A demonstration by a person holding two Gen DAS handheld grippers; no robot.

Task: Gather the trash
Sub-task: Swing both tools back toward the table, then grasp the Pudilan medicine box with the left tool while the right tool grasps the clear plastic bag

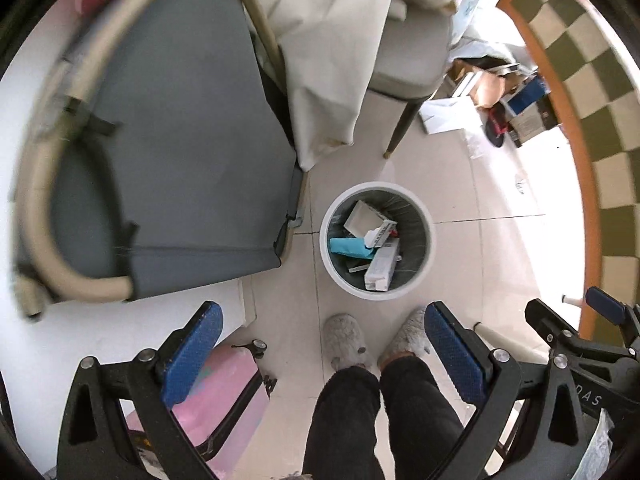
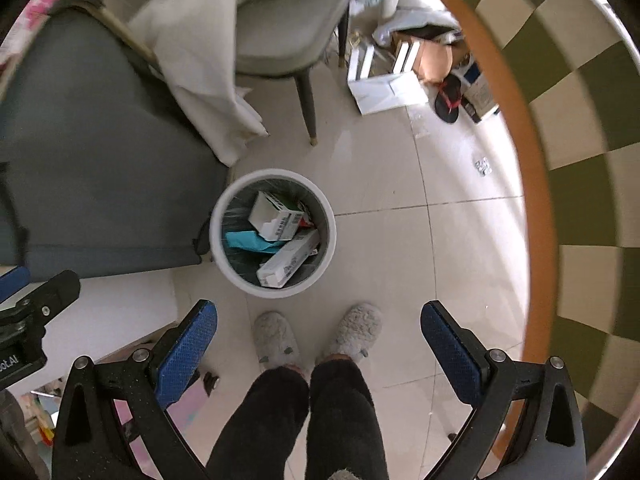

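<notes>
Both grippers, left gripper (image 1: 324,354) and right gripper (image 2: 318,350), hang released and empty above the bin (image 2: 272,232); next trash should drop centered over it.

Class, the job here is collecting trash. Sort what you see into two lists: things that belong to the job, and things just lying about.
Belongs to the job:
bin
boxes inside it
left gripper, open
right gripper, open

Just lying about:
grey chair
white cloth
pink suitcase
slippers

My left tongs (image 1: 324,354) and right tongs (image 2: 318,346) are black frames with silver screws and dimpled blue pads (image 2: 188,354), over my dark trousers (image 2: 304,420) and fluffy grey slippers (image 2: 276,340).
</notes>
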